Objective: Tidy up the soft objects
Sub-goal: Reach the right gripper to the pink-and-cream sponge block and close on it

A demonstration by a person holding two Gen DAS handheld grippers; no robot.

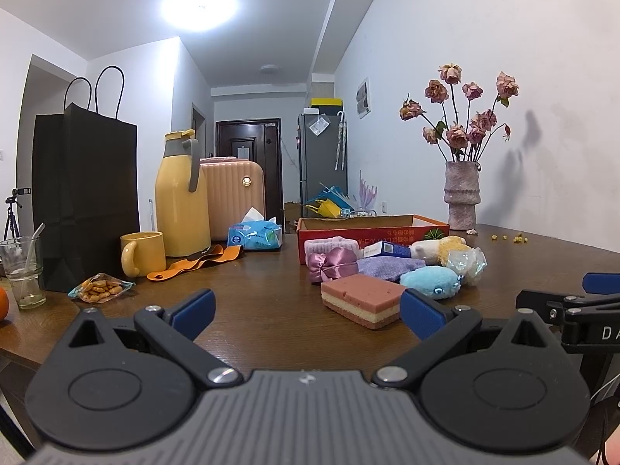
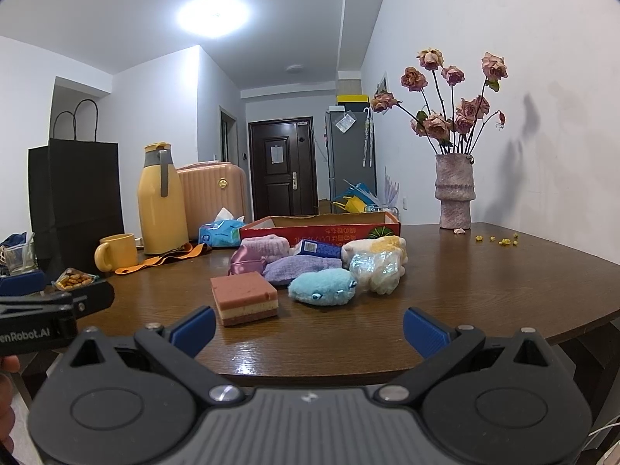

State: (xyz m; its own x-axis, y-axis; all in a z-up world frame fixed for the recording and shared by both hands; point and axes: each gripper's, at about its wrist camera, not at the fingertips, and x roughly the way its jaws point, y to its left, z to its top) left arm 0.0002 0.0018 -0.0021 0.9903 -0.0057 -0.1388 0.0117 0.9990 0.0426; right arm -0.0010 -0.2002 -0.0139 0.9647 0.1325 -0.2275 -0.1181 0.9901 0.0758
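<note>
Both grippers, left gripper (image 1: 308, 312) and right gripper (image 2: 309, 329), hover spread wide and empty over the near edge of the brown table (image 2: 484, 283).

Nearest them lies a pink layered sponge (image 2: 244, 297), then a blue plush toy (image 2: 323, 286), a purple cloth pouch (image 2: 300, 267), a satin bow (image 1: 333, 265) and a crinkly clear bag (image 2: 375, 267), all heaped against the red cardboard box (image 2: 321, 228) printed with upside-down Chinese characters. Left gripper's side, seen from the right wrist, reads "enRobot.AI".
</note>
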